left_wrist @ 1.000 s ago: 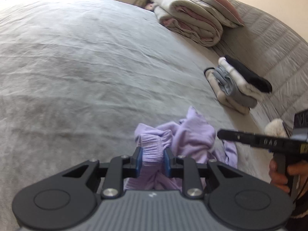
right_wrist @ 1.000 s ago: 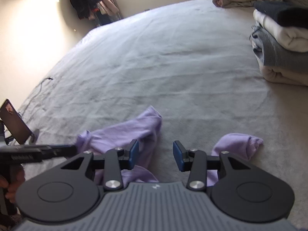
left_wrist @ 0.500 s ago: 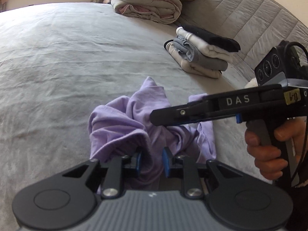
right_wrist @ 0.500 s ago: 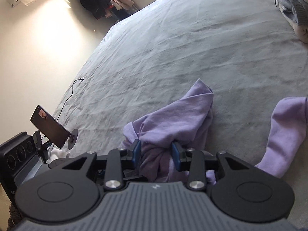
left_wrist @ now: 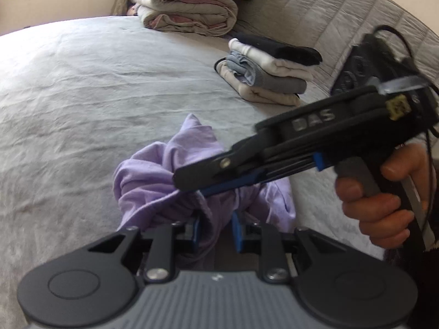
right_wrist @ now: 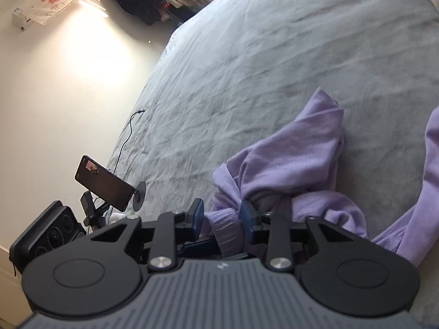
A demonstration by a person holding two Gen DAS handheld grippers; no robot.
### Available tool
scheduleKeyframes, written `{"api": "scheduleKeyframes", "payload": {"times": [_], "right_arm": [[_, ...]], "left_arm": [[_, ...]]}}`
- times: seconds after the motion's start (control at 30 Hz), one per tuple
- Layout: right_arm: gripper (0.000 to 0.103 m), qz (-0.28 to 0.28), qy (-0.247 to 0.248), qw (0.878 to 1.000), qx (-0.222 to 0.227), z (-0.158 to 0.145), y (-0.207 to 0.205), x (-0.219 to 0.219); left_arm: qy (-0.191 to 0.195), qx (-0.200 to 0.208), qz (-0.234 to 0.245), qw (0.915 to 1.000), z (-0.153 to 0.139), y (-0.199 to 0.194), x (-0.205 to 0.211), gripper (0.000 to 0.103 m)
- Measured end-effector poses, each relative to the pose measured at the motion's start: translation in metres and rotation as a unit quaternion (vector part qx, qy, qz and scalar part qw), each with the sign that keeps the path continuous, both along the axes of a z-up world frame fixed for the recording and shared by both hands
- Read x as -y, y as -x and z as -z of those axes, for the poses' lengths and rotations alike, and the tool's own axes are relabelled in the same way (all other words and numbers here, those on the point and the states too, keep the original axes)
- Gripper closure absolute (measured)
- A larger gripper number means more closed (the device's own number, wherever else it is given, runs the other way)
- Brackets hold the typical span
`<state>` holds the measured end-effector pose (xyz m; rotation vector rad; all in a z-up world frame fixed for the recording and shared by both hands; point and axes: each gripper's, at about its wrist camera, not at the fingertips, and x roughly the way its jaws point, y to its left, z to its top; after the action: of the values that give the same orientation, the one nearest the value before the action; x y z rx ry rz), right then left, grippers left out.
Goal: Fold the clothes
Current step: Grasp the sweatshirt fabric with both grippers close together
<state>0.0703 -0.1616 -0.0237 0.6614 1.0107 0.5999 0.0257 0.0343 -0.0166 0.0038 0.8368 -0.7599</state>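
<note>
Grey bedding covers a wide bed [left_wrist: 82, 87], lightly creased, with a quilted headboard [left_wrist: 343, 13] at the far right. Folded quilts [left_wrist: 189, 8] sit at the far end, and a stack of folded clothes [left_wrist: 269, 74] lies near the headboard. On the near left, in the right wrist view, a phone on a stand [right_wrist: 104, 183] stands at the bed edge.

Subject of the task: a lilac garment [left_wrist: 164, 181], crumpled in a heap on the near part of the bed, with one loose part trailing off to the right [right_wrist: 411, 205] in the right wrist view.

Left tongs [left_wrist: 215, 230]: clamped on a bunch of the lilac fabric, which fills the gap between the blue pads.

Right tongs [right_wrist: 222, 218]: jaws closing, with a ribbed band of the garment, seemingly a cuff or hem, between the pads; whether they press on it yet cannot be told. In the left wrist view these tongs [left_wrist: 192, 189] reach into the heap from the right, held by a hand [left_wrist: 384, 192].

Assessment of handling: the garment appears light, soft and limp; it will sag and bunch wherever unsupported and should not slip readily from the pads. The ribbed band is the soundest hold, being thicker and marking an edge. Two spaced grips along one edge would likely let it hang open for spreading flat
</note>
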Motion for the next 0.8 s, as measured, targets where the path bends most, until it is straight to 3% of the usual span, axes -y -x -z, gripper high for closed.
{"api": "scheduleKeyframes", "payload": {"times": [0.23, 0.3, 0.5, 0.8], "right_arm": [[0.08, 0.004, 0.001, 1.0, -0.028, 0.008, -0.002, 0.004], [0.095, 0.006, 0.002, 1.0, -0.027, 0.008, -0.001, 0.007], [0.095, 0.008, 0.004, 1.0, -0.024, 0.006, 0.001, 0.011], [0.095, 0.014, -0.022, 1.0, 0.01, -0.006, 0.004, 0.011]], "left_arm": [[-0.022, 0.024, 0.007, 0.9994, -0.007, 0.01, -0.002, 0.073], [-0.022, 0.034, -0.002, 0.9992, -0.012, 0.013, -0.006, 0.066], [-0.036, 0.079, -0.022, 0.996, -0.023, 0.021, -0.015, 0.051], [-0.08, 0.109, -0.031, 0.9903, -0.014, 0.016, -0.004, 0.05]]}}
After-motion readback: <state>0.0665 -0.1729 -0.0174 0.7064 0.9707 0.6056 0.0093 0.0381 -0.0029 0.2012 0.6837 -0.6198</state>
